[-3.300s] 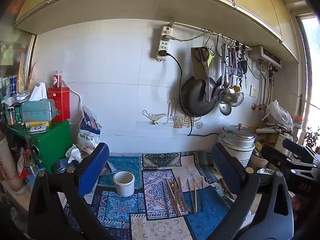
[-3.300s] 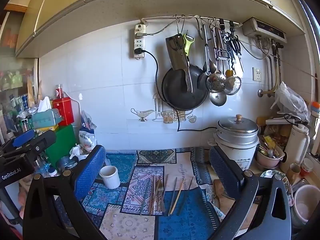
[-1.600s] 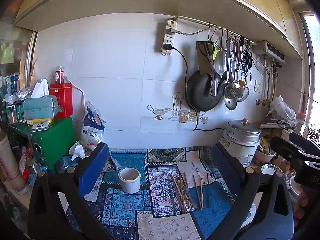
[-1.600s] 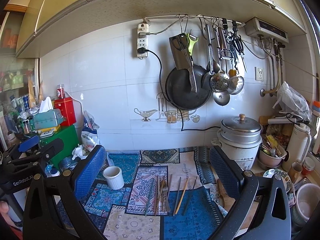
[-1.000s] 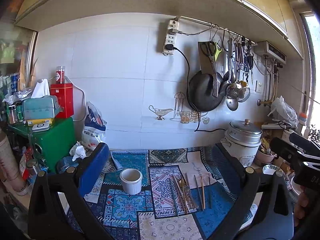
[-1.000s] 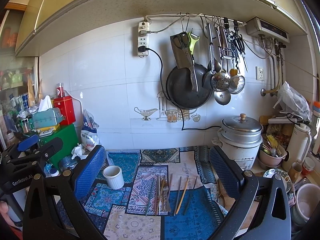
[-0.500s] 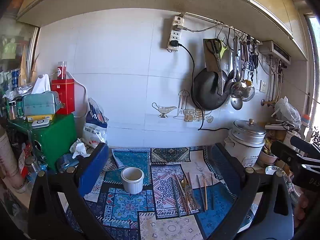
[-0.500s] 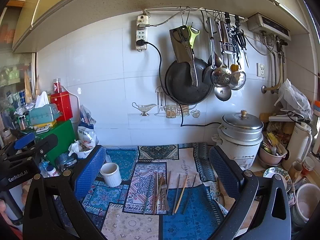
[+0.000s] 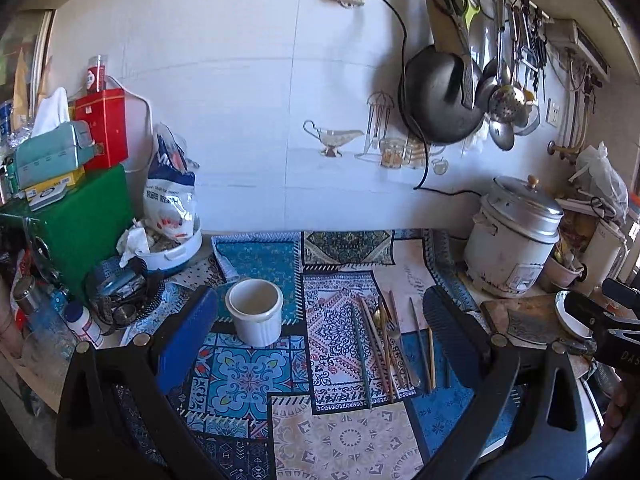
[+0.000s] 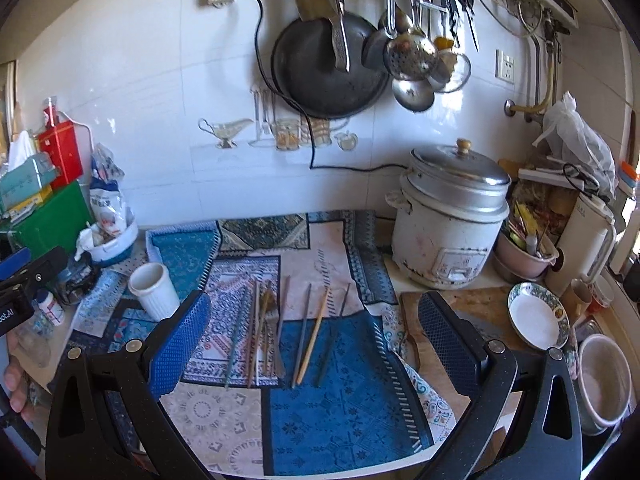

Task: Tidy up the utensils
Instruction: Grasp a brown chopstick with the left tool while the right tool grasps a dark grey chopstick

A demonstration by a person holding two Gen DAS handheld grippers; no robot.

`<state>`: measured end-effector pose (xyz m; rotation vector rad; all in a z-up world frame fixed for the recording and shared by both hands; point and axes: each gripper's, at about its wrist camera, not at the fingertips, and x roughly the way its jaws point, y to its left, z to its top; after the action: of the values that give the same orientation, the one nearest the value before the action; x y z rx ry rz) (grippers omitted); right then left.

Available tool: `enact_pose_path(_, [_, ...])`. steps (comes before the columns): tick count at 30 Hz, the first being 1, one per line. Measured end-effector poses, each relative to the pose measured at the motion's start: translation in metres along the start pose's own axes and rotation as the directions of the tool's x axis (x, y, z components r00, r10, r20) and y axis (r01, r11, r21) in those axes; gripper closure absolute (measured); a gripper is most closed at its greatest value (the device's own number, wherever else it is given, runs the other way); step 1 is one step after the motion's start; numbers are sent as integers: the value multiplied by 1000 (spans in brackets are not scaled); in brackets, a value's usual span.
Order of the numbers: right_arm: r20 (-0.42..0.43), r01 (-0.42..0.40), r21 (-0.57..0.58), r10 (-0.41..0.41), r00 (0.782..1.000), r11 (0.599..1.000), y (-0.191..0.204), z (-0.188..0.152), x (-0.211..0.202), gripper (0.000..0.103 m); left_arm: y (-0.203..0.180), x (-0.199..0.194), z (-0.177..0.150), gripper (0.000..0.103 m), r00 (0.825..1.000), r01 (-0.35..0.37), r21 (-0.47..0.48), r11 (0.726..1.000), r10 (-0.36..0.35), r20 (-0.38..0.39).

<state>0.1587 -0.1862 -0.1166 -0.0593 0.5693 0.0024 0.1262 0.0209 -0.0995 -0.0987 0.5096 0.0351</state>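
Patterned mat (image 10: 320,420) bears utensils (image 10: 276,324); left hand-held gripper (image 10: 16,292) reads "bot.AI".

A white ribbed cup (image 9: 256,316) stands upright and empty on the patterned mat (image 9: 248,376), open mouth up. To its right, apart from it, the utensils (image 10: 264,320) lie flat in a loose row, roughly parallel: several chopsticks (image 10: 312,332) of grey, tan and pinkish colours, with a gold spoon (image 9: 380,320) and a fork among them.
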Motion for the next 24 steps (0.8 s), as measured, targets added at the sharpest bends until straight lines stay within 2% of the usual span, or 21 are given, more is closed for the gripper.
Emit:
enact_pose_path(3, [-87, 40, 2, -40, 995, 999, -16, -9, 33, 0, -6, 37, -9, 0, 998, 3, 11, 1000, -2, -69])
enact_pose_path(7, [-209, 64, 3, -62, 976, 998, -34, -20, 77, 0, -14, 88, -22, 0, 987, -6, 19, 1000, 9, -163])
enact_pose_path(13, [-344, 65, 35, -49, 938, 997, -51, -30, 134, 2, -25, 166, -43, 0, 948, -24, 17, 1000, 28, -317])
enact_pose_path(16, [-377, 49, 44, -29, 926, 998, -56, -33, 161, 2, -32, 201, -51, 1, 926, -26, 41, 999, 40, -376])
enact_pose_path(19, [-415, 25, 53, -1, 910, 998, -61, -34, 185, 7, -47, 232, -59, 9, 897, 19, 75, 997, 17, -441])
enact_pose_path(24, [-480, -14, 79, 51, 876, 997, -69, -36, 228, 8, -66, 278, -68, 13, 840, 81, 59, 995, -36, -542])
